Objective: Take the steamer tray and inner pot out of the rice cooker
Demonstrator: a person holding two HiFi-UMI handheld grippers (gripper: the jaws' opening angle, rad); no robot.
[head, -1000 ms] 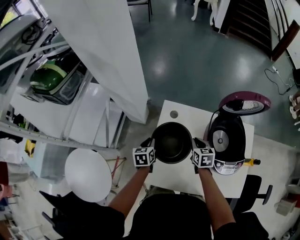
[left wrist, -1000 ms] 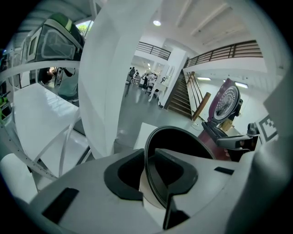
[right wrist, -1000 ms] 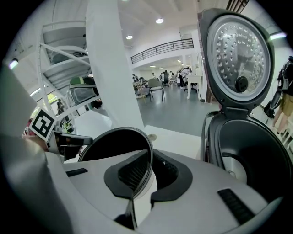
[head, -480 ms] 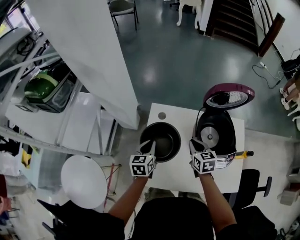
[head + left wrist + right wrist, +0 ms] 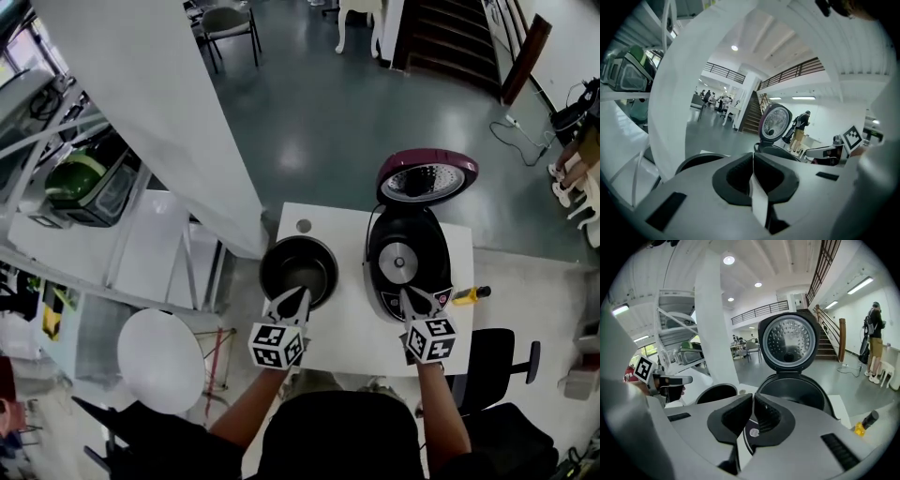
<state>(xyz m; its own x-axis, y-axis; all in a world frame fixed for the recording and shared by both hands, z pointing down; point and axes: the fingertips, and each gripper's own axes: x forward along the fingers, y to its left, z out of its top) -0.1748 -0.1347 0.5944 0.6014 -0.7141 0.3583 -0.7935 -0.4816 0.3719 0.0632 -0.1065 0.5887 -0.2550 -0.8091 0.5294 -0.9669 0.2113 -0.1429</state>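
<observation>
The black inner pot (image 5: pixel 298 270) stands upright on the white table (image 5: pixel 342 319), left of the rice cooker (image 5: pixel 405 267). The cooker's maroon lid (image 5: pixel 427 178) is up and its round heating plate shows inside. My left gripper (image 5: pixel 295 298) hovers over the pot's near rim, shut and holding nothing. Shut and holding nothing too, my right gripper (image 5: pixel 410 300) hangs above the cooker's front edge. The left gripper view looks over shut jaws (image 5: pixel 752 157) at the pot (image 5: pixel 696 161) and lid (image 5: pixel 776 122). Beyond the right gripper (image 5: pixel 753 401) are the pot (image 5: pixel 717 392) and open cooker (image 5: pixel 797 390).
A yellow and black item (image 5: pixel 469 295) lies at the table's right edge beside the cooker. A black chair (image 5: pixel 502 361) stands at the right, a white round object (image 5: pixel 159 361) at the left. A wide white column (image 5: pixel 159 112) and metal shelving rise at the left.
Both grippers have let go of the pot's rim, risen and drawn back toward me. The left jaws have closed. The pot stays on the table.
</observation>
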